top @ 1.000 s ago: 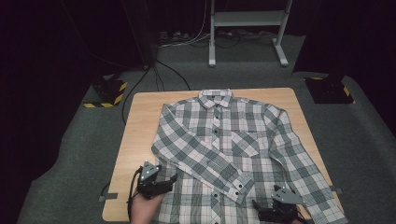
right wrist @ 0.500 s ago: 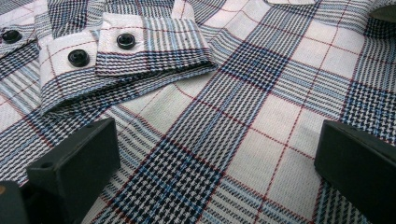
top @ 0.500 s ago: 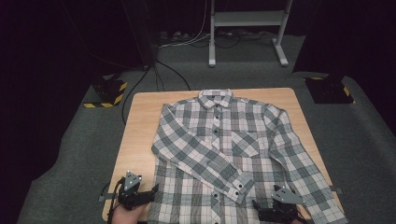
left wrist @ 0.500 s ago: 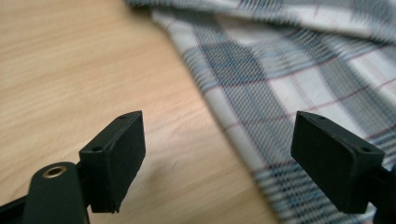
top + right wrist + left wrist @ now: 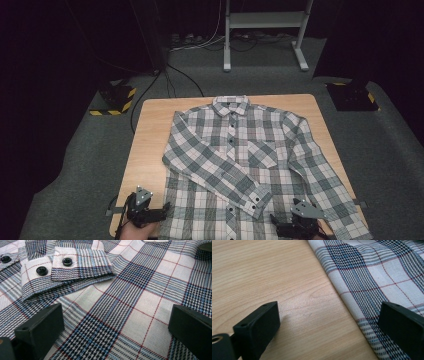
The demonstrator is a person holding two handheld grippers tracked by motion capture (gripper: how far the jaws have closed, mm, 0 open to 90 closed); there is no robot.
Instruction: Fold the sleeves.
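Left claw: jaws spread wide and just been opening further, one over bare wood, the other over the shirt's side edge, with nothing pinched; it sits at the near left corner of the worktop.
Right claw: jaws spread, hovering over cloth near the hem, gripping nothing.
Task's thing: a white, grey-blue and red checked button-up cotton shirt lies flat, front up and collar at the far end, stretching away from both claws; its side edge runs diagonally between the left claw's jaws.
Cuff: the buttoned cuff of the sleeve folded across the chest lies just ahead of the right claw, to its left.
Other sleeve: stretched out along the shirt's side, beyond the right claw's outer side.
Progress: judged as folding, one sleeve is already across the front; the second sleeve, the sides and the bottom fold look undone.
Surface: a pale wooden worktop, bare to the left claw's side.
Room: dark, with grey carpet, a white metal frame and cables well beyond the collar.
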